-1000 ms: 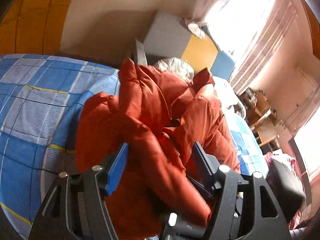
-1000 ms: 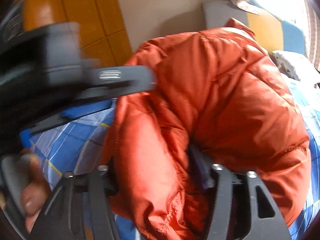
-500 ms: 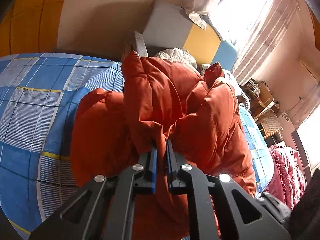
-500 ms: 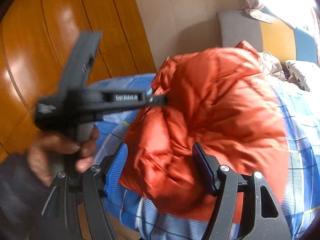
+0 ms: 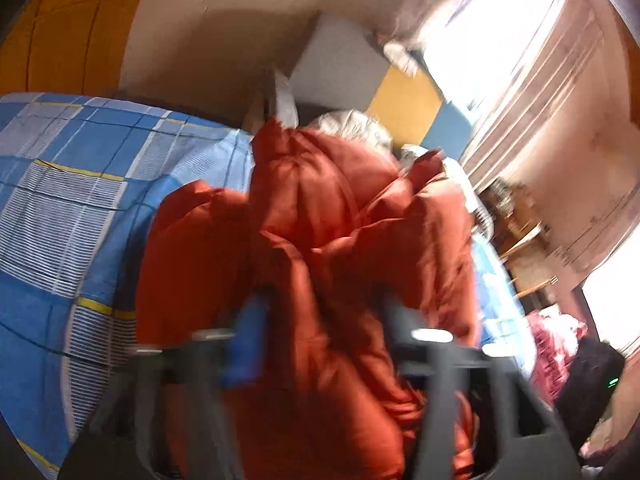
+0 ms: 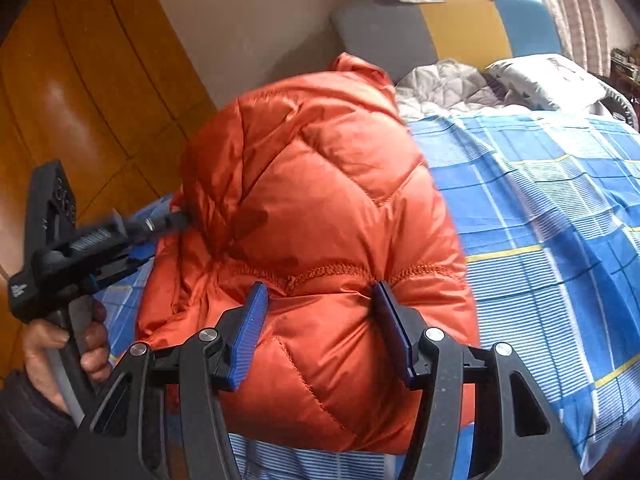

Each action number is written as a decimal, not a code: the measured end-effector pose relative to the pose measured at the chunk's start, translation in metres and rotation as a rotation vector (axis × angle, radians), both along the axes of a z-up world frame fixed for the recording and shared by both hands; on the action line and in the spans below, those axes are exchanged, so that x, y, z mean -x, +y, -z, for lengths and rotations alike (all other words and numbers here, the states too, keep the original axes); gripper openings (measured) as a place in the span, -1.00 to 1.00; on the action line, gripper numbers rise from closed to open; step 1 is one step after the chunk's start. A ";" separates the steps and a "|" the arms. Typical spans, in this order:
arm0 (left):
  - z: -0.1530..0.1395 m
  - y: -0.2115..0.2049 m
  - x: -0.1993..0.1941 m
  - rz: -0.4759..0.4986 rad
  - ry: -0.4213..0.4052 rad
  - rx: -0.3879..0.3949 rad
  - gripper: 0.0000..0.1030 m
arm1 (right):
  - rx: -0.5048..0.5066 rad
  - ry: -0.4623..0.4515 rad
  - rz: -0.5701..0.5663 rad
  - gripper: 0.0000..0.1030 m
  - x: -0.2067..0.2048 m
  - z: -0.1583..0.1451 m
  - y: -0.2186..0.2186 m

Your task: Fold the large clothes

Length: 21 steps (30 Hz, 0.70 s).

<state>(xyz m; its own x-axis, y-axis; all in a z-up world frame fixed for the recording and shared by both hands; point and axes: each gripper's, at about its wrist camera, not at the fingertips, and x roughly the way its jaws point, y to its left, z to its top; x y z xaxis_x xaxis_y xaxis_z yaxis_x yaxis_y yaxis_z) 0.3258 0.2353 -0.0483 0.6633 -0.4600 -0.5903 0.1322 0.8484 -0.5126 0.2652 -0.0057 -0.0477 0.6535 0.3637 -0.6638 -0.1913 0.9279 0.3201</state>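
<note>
An orange puffer jacket point(image 6: 320, 200) lies bunched on a bed with a blue plaid sheet point(image 6: 560, 220). My right gripper point(image 6: 322, 332) is open, its blue pads straddling the jacket's near hem without closing on it. In the left wrist view the jacket point(image 5: 320, 240) fills the middle. My left gripper point(image 5: 324, 332) is blurred by motion, its jaws apart with jacket fabric between them. The left gripper also shows in the right wrist view point(image 6: 176, 220), its tip against the jacket's left side, held by a hand.
A grey, yellow and blue headboard point(image 6: 440, 28) stands at the far end. Grey bedding point(image 6: 444, 88) and a pillow point(image 6: 548, 80) lie near it. A wooden wardrobe point(image 6: 80, 100) is at the left. A bright curtained window point(image 5: 512, 52) and furniture point(image 5: 524, 248) are at the right.
My left gripper was shut on a jacket fold half a second ago and now stands open. My right gripper has moved in so its open pads straddle the near hem.
</note>
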 end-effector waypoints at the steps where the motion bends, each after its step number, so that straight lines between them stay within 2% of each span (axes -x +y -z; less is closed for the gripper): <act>1: -0.002 -0.001 0.000 0.003 -0.010 0.011 0.36 | 0.014 -0.002 -0.016 0.09 0.000 0.001 0.005; 3: -0.004 -0.004 -0.003 0.013 -0.014 0.004 0.36 | 0.037 0.002 -0.030 0.09 -0.003 0.002 0.010; 4: -0.004 -0.007 -0.005 0.013 -0.010 -0.015 0.27 | 0.045 0.004 -0.037 0.09 -0.001 0.001 0.009; 6: -0.001 -0.014 -0.011 0.024 -0.002 -0.061 -0.11 | 0.068 0.003 -0.050 0.09 -0.001 0.003 0.011; 7: 0.000 -0.016 -0.012 0.020 0.000 -0.076 -0.46 | 0.078 0.003 -0.053 0.09 0.000 0.003 0.015; 8: 0.001 -0.014 -0.014 0.016 0.000 -0.071 -0.66 | 0.081 0.004 -0.058 0.09 0.000 0.003 0.014; 10: 0.000 -0.014 -0.012 0.014 -0.018 -0.088 -0.83 | 0.084 0.006 -0.074 0.09 -0.003 -0.001 0.015; 12: 0.000 -0.015 -0.011 0.007 -0.021 -0.112 -0.88 | 0.084 0.007 -0.096 0.09 -0.007 -0.008 0.015; 15: 0.003 -0.007 -0.008 0.003 -0.017 -0.106 -0.90 | 0.069 -0.005 -0.104 0.09 -0.009 -0.023 0.014; 17: 0.005 -0.002 -0.006 -0.001 -0.017 -0.109 -0.90 | 0.093 -0.049 -0.083 0.09 -0.012 -0.033 0.012; 21: 0.007 0.009 0.003 -0.012 -0.022 -0.119 -0.90 | 0.133 -0.082 -0.035 0.09 -0.031 -0.039 0.012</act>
<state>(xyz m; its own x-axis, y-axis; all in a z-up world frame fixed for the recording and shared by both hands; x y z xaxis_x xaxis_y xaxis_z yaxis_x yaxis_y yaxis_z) 0.3230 0.2442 -0.0551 0.6822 -0.3794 -0.6251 0.1316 0.9046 -0.4054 0.2960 0.0063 -0.0084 0.6957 0.2996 -0.6528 -0.2450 0.9533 0.1764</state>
